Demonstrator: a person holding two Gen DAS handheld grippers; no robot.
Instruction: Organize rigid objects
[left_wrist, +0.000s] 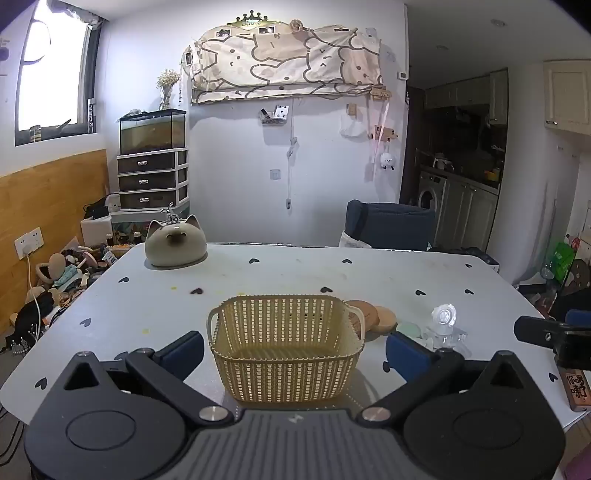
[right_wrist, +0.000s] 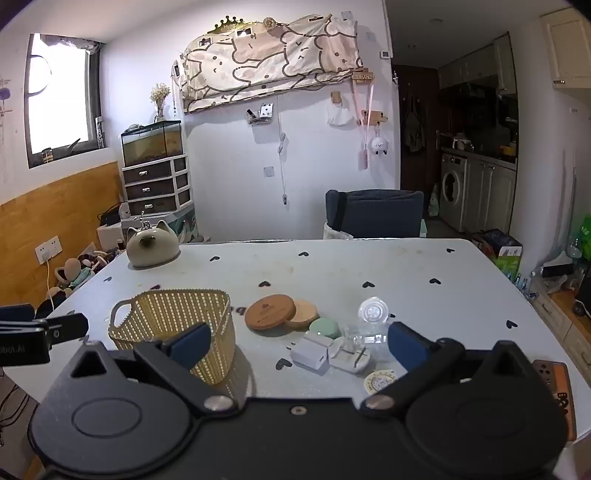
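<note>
A yellow plastic basket (left_wrist: 284, 347) stands empty on the white table, between the open fingers of my left gripper (left_wrist: 295, 350). It also shows in the right wrist view (right_wrist: 173, 325) at the left. To its right lie two round wooden lids (right_wrist: 271, 313), a green round case (right_wrist: 325, 328), a white charger cube (right_wrist: 310, 352), a white flat plug piece (right_wrist: 349, 355), a clear plastic holder (right_wrist: 371, 321) and a round yellow-rimmed disc (right_wrist: 378, 382). My right gripper (right_wrist: 299, 343) is open and empty, just above the charger cube.
A cat-shaped ceramic pot (left_wrist: 174, 242) sits at the table's far left corner. A brown wooden block (right_wrist: 556, 391) lies at the right table edge. A blue chair (right_wrist: 375, 214) stands behind the table. Clutter covers the floor at the left.
</note>
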